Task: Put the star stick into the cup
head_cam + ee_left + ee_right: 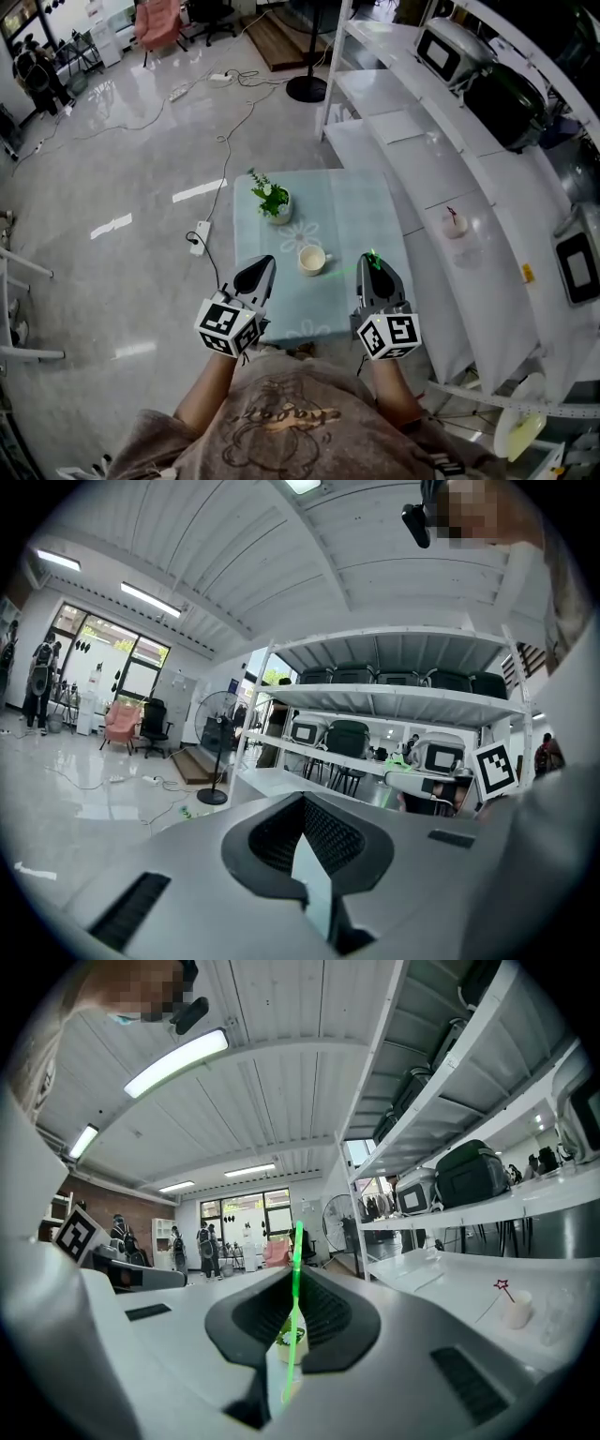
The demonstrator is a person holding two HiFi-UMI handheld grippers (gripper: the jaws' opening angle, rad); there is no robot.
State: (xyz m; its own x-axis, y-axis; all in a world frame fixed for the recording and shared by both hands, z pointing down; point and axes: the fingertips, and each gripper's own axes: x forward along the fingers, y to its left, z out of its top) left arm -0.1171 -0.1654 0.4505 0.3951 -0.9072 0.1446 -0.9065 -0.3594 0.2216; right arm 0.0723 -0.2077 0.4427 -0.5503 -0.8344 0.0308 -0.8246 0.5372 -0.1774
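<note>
The star stick (294, 1309) is a thin, glowing green rod. It runs lengthwise between the jaws of my right gripper (295, 1279), which is shut on it. In the head view the star stick (373, 260) shows as a green tip over the right gripper (377, 270), above the table's right side. The white cup (311, 260) stands upright mid-table, left of that gripper and apart from it. My left gripper (259, 273) hovers over the table's near left with its jaws together and nothing in them; in the left gripper view the left gripper (305, 803) points at the shelves.
A small pot plant (273, 200) stands at the far left of the pale blue tablecloth (352, 211). White shelving (441, 159) runs along the right, bearing a small cup with a red star stick (455, 221) and dark appliances. Cables and a power strip (199, 236) lie on the floor.
</note>
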